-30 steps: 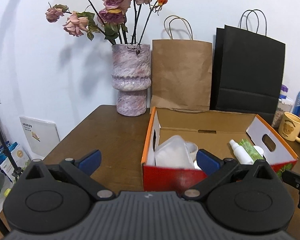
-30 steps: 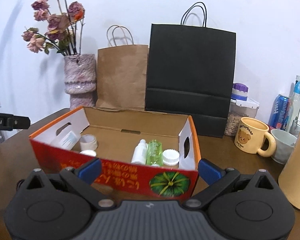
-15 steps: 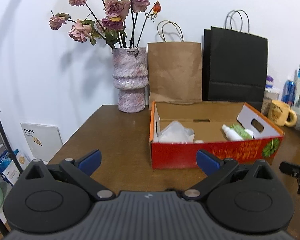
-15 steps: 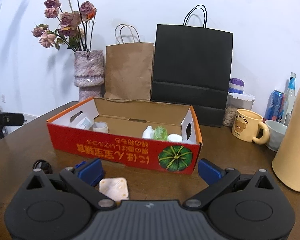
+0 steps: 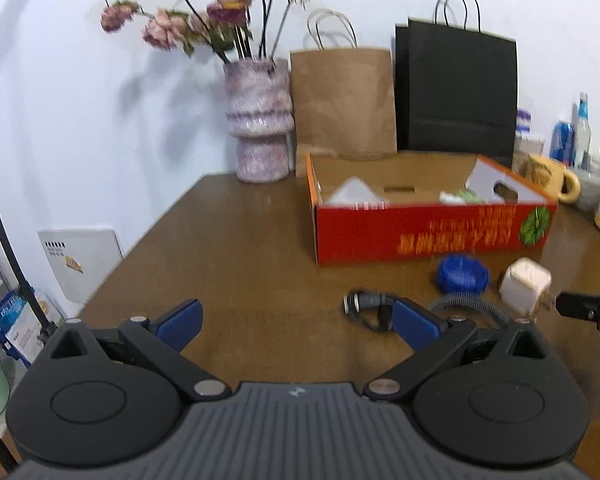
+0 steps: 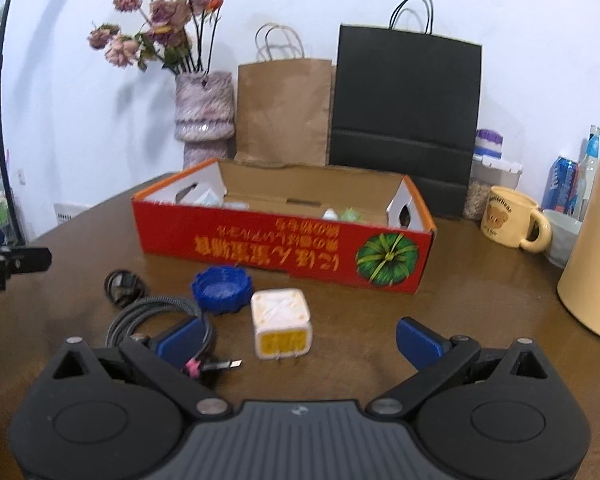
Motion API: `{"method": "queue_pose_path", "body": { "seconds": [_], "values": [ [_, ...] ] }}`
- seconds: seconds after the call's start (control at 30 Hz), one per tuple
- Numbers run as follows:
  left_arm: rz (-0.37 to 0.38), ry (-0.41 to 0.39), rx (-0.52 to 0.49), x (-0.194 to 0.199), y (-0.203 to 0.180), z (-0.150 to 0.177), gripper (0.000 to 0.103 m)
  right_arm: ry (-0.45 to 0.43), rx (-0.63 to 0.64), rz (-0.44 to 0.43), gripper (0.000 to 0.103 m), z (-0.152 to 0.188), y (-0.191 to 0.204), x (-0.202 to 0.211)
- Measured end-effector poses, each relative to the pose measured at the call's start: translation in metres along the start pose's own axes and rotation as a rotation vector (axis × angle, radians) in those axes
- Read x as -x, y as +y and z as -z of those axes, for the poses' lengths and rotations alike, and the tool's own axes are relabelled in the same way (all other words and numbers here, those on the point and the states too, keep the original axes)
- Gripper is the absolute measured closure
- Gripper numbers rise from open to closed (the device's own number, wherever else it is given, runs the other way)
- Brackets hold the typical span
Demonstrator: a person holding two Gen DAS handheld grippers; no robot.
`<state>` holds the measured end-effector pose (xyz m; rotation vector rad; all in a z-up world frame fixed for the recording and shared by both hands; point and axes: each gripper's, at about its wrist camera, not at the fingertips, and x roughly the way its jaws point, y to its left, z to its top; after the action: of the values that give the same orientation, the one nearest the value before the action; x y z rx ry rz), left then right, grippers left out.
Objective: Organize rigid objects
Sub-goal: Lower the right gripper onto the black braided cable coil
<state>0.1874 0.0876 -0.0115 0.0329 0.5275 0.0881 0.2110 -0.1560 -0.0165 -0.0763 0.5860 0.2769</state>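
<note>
Right gripper (image 6: 298,338): blue-padded fingers spread wide, empty, held low over the brown wooden table (image 6: 460,320). Between the pads sits a white cube charger (image 6: 281,323), rounded edges, yellow label facing the camera, print unreadable. Left of it lies a coiled braided grey cable (image 6: 156,316) with a pink-collared plug. Just behind is a blue ribbed cap (image 6: 222,288).

Left gripper (image 5: 296,320): fingers likewise spread, empty, level with the table.

Beyond is a red cardboard box (image 6: 284,246), open-topped, with orange script upside down and a green pumpkin print; small white and green items are inside. Behind it stand a brown bag (image 6: 284,112), a black bag (image 6: 406,108), a mottled vase (image 6: 204,114) and a bear mug (image 6: 508,222).
</note>
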Motion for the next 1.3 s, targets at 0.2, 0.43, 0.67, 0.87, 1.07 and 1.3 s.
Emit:
{"method": "queue_pose_path", "body": {
  "seconds": [0.2,0.43,0.67,0.87,1.07,1.3],
  "values": [
    [0.028,-0.005,0.017,0.002,0.005,0.008,0.0,0.024,0.02,-0.03,0.0,0.009,0.017,-0.001],
    [0.028,0.02,0.032,-0.001,0.011,0.01,0.0,0.046,0.067,-0.077,0.0,0.008,0.038,-0.01],
    [0.028,0.027,0.048,-0.001,0.019,0.01,0.0,0.075,0.141,-0.164,0.0,0.002,0.062,-0.024],
    [0.024,0.038,0.068,-0.003,0.03,0.011,0.0,0.132,0.189,-0.194,0.0,0.0,0.08,-0.046],
    [0.013,0.042,0.096,-0.003,0.038,0.011,0.0,0.163,0.118,-0.244,0.0,-0.005,0.072,-0.063],
    [0.004,0.041,0.087,-0.003,0.036,0.012,0.0,0.14,0.117,-0.247,0.012,-0.004,0.071,-0.06]
  ]
}}
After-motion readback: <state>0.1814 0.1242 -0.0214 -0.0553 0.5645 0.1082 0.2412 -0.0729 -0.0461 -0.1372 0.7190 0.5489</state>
